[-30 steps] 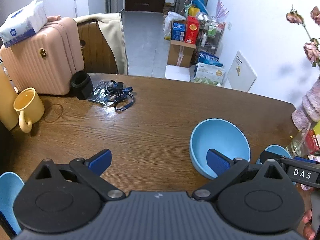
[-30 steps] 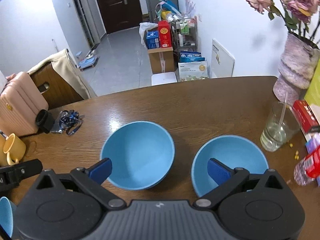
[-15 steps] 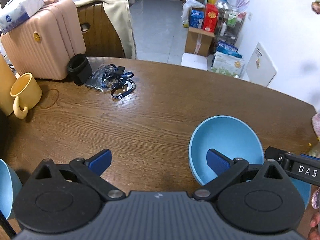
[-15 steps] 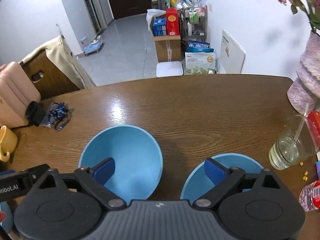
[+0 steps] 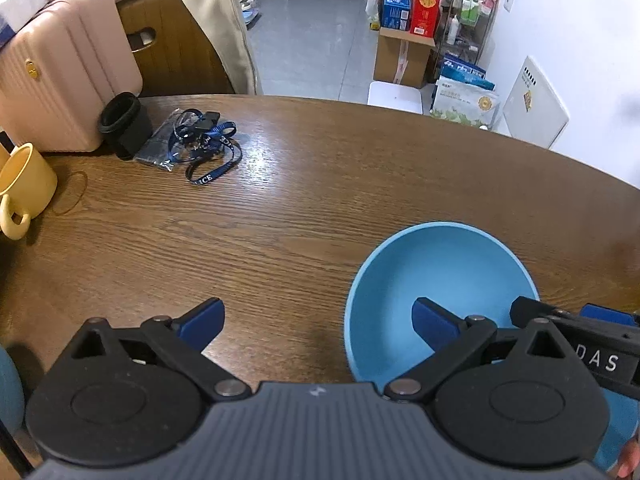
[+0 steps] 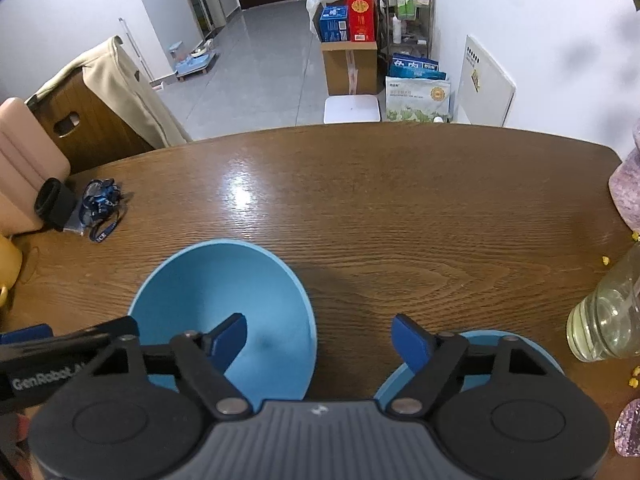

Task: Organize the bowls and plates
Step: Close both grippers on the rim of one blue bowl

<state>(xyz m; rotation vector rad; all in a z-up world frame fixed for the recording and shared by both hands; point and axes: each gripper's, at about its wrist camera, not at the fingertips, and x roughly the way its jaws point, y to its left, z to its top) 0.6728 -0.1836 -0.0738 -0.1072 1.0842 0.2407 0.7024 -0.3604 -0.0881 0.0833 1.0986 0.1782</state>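
Two smooth round blue bowls (image 6: 224, 292) (image 6: 516, 344), empty, on the wood-grain table (image 6: 400, 208), under the right hand-held gripper (image 6: 319, 338), jaws closing, unclenched; left hand-held gripper (image 5: 316, 320) likewise released.

Both grippers have dropped toward the bowls, right gripper (image 6: 318, 336) jaws narrowing

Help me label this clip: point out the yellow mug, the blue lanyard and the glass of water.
yellow mug (image 5: 28, 184): left wrist view, on its outer wall.
blue lanyard (image 5: 216, 160): left wrist view, on the looped strap.
glass of water (image 6: 608, 316): right wrist view, on its clear side wall.
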